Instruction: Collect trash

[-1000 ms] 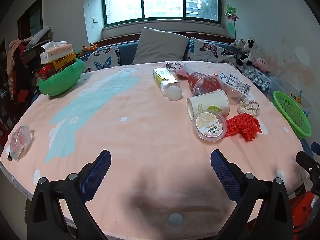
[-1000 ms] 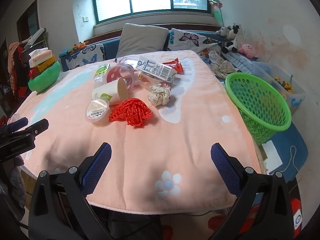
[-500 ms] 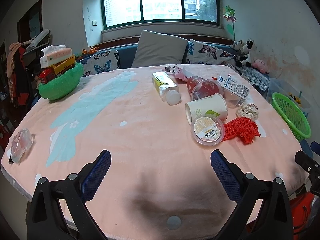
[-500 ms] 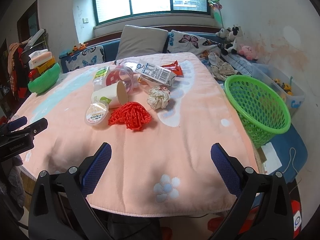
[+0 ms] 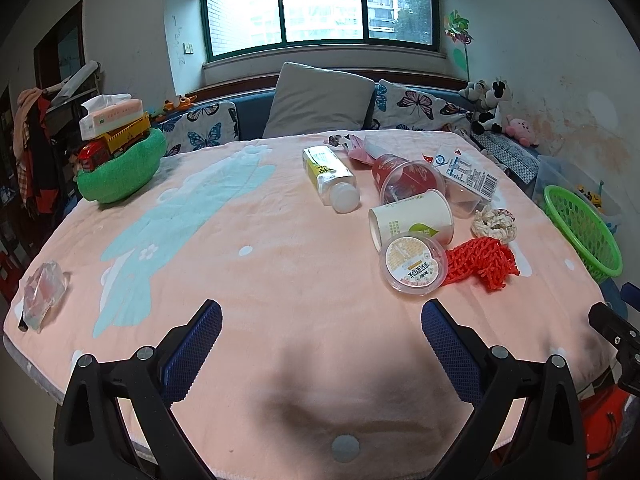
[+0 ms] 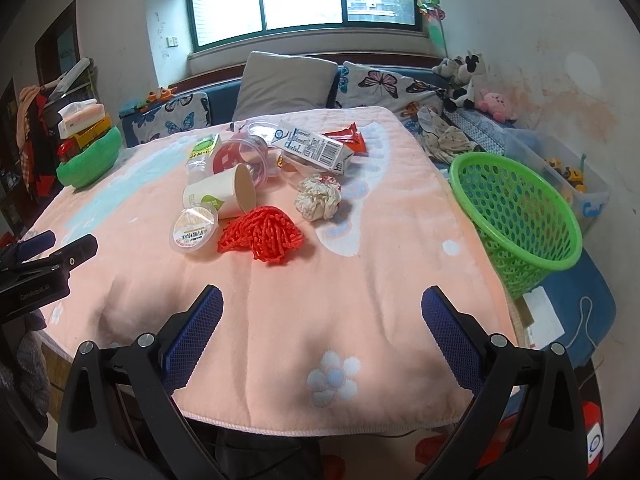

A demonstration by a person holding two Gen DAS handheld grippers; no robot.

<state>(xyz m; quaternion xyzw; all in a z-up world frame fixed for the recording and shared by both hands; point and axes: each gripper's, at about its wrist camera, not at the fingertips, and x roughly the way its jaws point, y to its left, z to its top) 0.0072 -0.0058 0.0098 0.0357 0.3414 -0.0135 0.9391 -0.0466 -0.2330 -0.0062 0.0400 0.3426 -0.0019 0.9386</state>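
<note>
Trash (image 6: 256, 236), green basket (image 6: 516, 216) beside table (image 6: 360, 288)

Both wrist views face the same littered table (image 5: 280, 264) from its near edge.

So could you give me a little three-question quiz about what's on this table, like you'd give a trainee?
1. True or false: the green basket already holds trash.
2. Which lies nearest the right gripper: A the red mesh net, B the milk carton, C the plastic bottle?
3. Fill in: the paper cup lies on its ____.

Key: 1 false, it looks empty; 2 A; 3 side.
</note>
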